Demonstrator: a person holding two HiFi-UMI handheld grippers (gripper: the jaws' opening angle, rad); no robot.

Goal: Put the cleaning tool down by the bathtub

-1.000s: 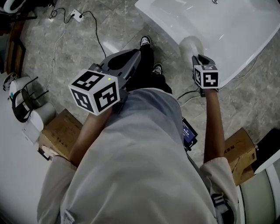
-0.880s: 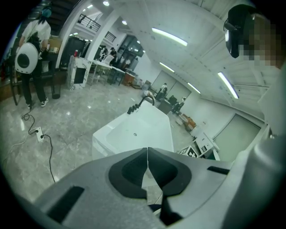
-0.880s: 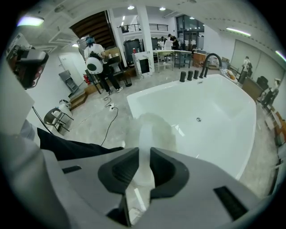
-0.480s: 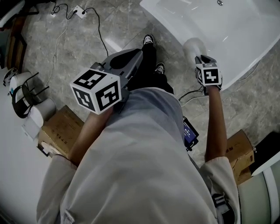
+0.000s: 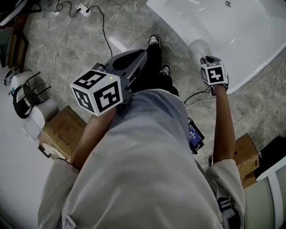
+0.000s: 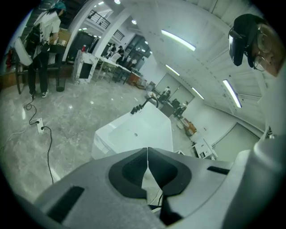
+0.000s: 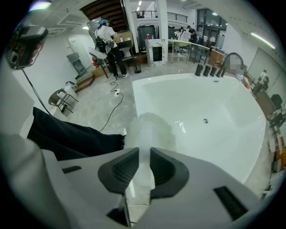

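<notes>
Grey marble floor point(image 5: 85, 49) — on it a white bathtub point(image 5: 250, 36), a cardboard box point(image 5: 62, 129), a power strip point(image 5: 81, 9).

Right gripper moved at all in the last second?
Yes, slightly: the right gripper, shut on the white cleaning tool, has dropped lower beside the bathtub rim in the head view.

Open floor point(image 5: 67, 58) left — bathtub point(image 5: 250, 40) blocks right.

Bathtub point(image 5: 250, 31) ahead R, power strip point(image 5: 80, 9) ahead L, box point(image 5: 62, 129) near L.
</notes>
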